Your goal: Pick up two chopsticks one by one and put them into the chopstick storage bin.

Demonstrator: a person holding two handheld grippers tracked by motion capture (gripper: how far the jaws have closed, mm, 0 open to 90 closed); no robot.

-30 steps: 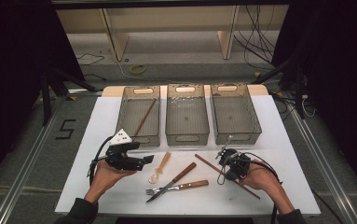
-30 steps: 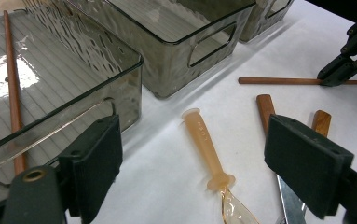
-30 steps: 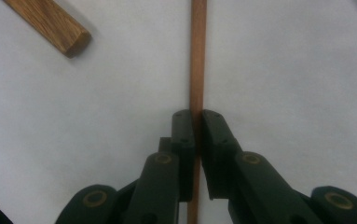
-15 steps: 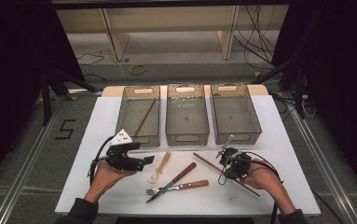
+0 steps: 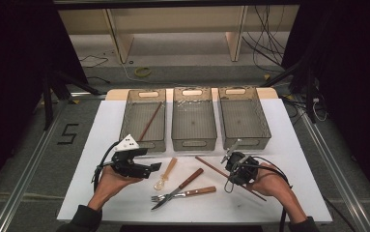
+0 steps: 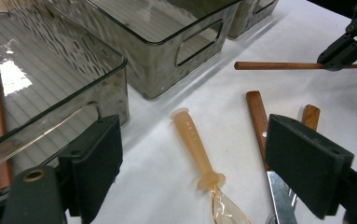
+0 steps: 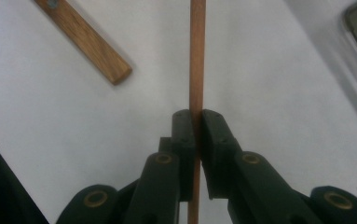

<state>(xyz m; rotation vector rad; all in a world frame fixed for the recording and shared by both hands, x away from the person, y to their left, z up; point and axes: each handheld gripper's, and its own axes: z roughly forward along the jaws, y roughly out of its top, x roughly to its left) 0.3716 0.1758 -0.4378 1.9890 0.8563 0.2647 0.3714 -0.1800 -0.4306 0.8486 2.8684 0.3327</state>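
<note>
Nothing's really moved since before: right gripper still pinches the wooden chopstick, left gripper hangs wide open over the plastic spoon.

Count: three clear bins in a row at the back of the table. Two wooden chopsticks (one in the left bin, one clamped in the right gripper). One translucent spoon, one fork, one knife, two grippers.
</note>
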